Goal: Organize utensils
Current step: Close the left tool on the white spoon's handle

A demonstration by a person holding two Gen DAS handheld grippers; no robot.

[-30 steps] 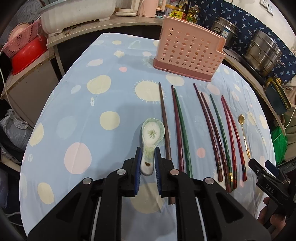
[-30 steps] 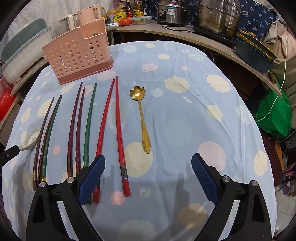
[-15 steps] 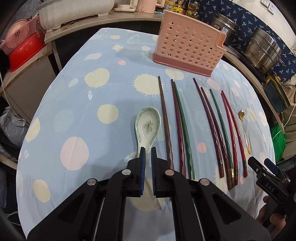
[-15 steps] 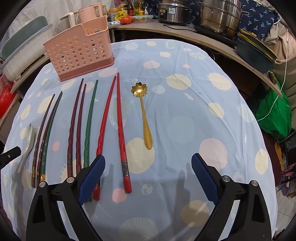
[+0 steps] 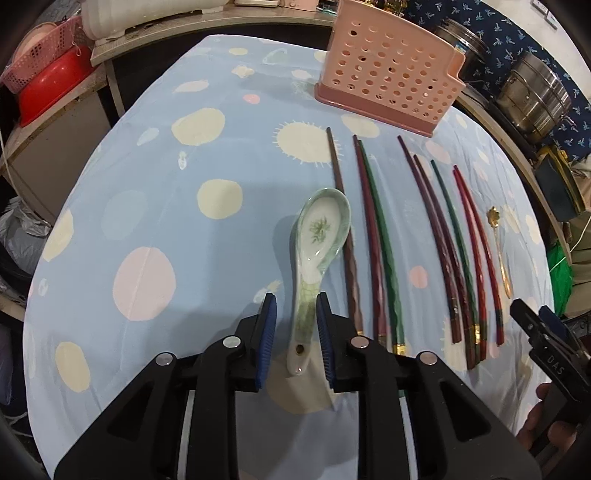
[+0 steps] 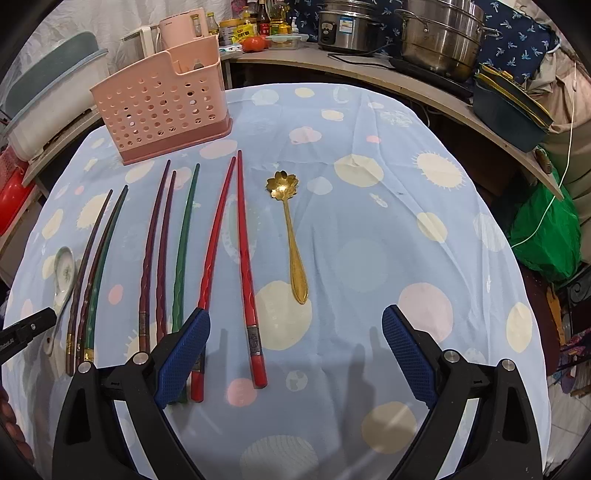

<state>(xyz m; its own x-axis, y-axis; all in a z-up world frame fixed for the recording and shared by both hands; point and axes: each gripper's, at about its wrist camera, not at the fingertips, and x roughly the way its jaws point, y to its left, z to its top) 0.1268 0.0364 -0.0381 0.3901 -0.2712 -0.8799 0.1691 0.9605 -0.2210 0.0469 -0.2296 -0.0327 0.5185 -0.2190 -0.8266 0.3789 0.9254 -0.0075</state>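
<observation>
A white-and-green ceramic spoon point(image 5: 321, 236) lies on the blue spotted cloth, bowl pointing away, and shows at the left edge of the right wrist view point(image 6: 63, 269). Its handle sits between the blue pads of my left gripper point(image 5: 296, 306), whose jaws are opening; a gap shows on each side of the handle. Several red, green and brown chopsticks point(image 5: 380, 240) point(image 6: 184, 240) lie side by side to the spoon's right. Beyond them is a gold flower-bowl spoon point(image 6: 291, 236). A pink perforated holder point(image 5: 391, 85) point(image 6: 159, 110) stands at the far side. My right gripper point(image 6: 295, 314) stands wide open over bare cloth, holding nothing.
A curved shelf behind and to the right carries steel pots point(image 6: 439, 33), a rice cooker point(image 6: 347, 26) and bottles. A red basin point(image 5: 51, 88) and a pink basket sit off the table's left. A green bag point(image 6: 546, 229) hangs past the right edge.
The left jaws pinched nearly shut half a second ago and have since spread apart around the ceramic spoon's handle. The spoon rests on the cloth. The right gripper stayed put.
</observation>
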